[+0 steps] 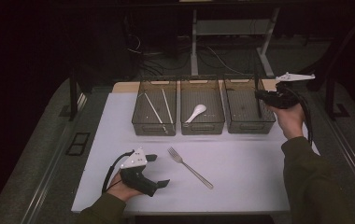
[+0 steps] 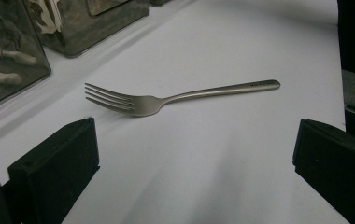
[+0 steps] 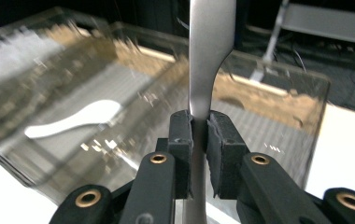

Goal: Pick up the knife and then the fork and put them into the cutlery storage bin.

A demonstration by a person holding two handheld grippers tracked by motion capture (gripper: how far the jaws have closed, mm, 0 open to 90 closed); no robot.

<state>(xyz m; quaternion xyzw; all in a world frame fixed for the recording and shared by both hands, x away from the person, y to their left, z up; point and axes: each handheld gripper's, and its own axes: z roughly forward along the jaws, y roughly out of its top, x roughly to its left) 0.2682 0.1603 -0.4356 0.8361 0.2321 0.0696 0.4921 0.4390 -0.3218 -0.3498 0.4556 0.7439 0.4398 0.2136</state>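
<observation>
— Room on the mat [image 1: 241, 182]?
— Plenty in front of the bins; a fork [image 2: 175, 97] lies loose there, just ahead of the left gripper [image 1: 154, 170], whose jaws stand wide apart, low by the near edge.
— Right gripper [image 3: 200, 135]?
— Raised over the right bin [image 1: 249, 112], clamped on a metal utensil handle [image 3: 208, 56].
— Bins?
— Chopsticks [image 1: 157, 109] in the left bin [image 1: 138, 114]; a white spoon [image 1: 195, 112] in the middle bin [image 1: 202, 127].
</observation>
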